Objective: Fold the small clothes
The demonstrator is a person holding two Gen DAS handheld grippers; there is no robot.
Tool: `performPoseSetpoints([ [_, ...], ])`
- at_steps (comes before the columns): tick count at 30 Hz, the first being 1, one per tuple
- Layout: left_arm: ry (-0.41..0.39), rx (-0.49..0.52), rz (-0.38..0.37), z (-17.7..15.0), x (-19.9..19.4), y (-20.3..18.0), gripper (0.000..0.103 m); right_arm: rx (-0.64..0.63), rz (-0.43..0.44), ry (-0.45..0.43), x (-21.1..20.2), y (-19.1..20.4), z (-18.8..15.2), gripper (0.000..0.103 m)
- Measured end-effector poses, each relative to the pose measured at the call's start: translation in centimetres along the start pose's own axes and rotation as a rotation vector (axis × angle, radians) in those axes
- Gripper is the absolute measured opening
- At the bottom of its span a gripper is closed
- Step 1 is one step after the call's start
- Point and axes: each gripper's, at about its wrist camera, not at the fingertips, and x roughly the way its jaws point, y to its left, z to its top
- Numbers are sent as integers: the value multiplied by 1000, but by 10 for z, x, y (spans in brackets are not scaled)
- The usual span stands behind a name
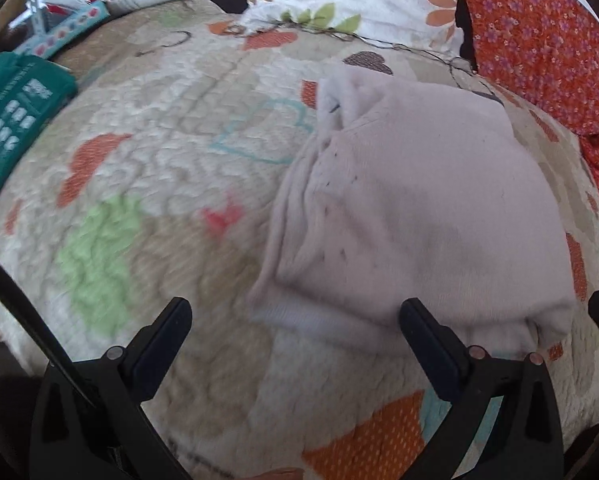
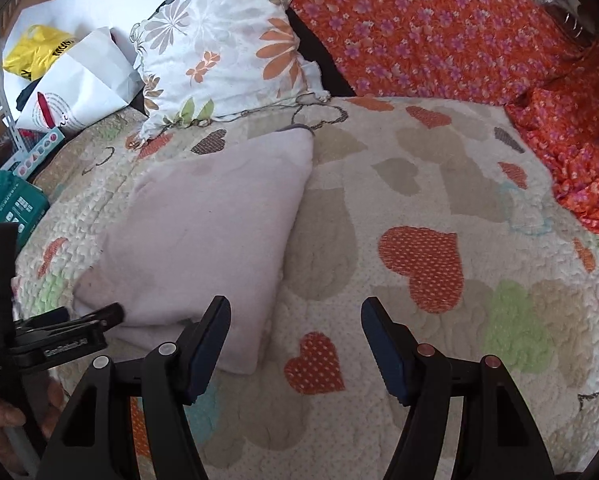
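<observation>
A pale pink knit garment (image 1: pixel 411 216) lies folded on the heart-patterned quilt (image 1: pixel 147 184). My left gripper (image 1: pixel 295 320) is open and empty, its right finger over the garment's near edge. In the right wrist view the same garment (image 2: pixel 203 232) lies at the left, and my right gripper (image 2: pixel 295 320) is open and empty over bare quilt (image 2: pixel 419 184), its left finger beside the garment's near corner. The left gripper (image 2: pixel 91 316) shows at the left edge, at the garment's near-left corner.
A floral pillow (image 2: pixel 227 52) and an orange flowered cloth (image 2: pixel 439 28) lie at the back and right. A teal box (image 1: pixel 15 120) sits at the left quilt edge. White bags (image 2: pixel 79 84) and a yellow bag (image 2: pixel 35 50) are beyond it.
</observation>
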Motion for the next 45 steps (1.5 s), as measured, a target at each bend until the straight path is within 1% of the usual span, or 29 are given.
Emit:
performPoseSetpoints([
  [1,-7,11,21,-2,-6,-2,103,2,-2,-2,-2,-1,-1,73],
  [4,-48,38,49,-7,-26,-8,103,27,-8,-19,-8,-9,-6,73],
  [8,-84,51,47,-11,-48,-15,103,56,-17,-7,-6,-20,-12,73],
  [12,-90,59,27,-12,-56,-20,103,55,-25,-17,-6,-22,-12,73],
  [17,-58,77,4,-18,-49,-29,103,36,-45,-29,-4,-21,-12,73],
  [23,-24,99,16,-24,-36,-34,103,19,-52,-18,3,-20,-13,73],
  [32,-9,111,26,-27,-30,-36,103,-11,-58,-13,6,-15,-14,74],
  [42,24,105,23,-29,-23,-34,103,-38,-36,-3,8,-10,-16,75],
  [45,19,107,31,-30,-23,-35,103,-45,-33,-4,9,-7,-17,76],
])
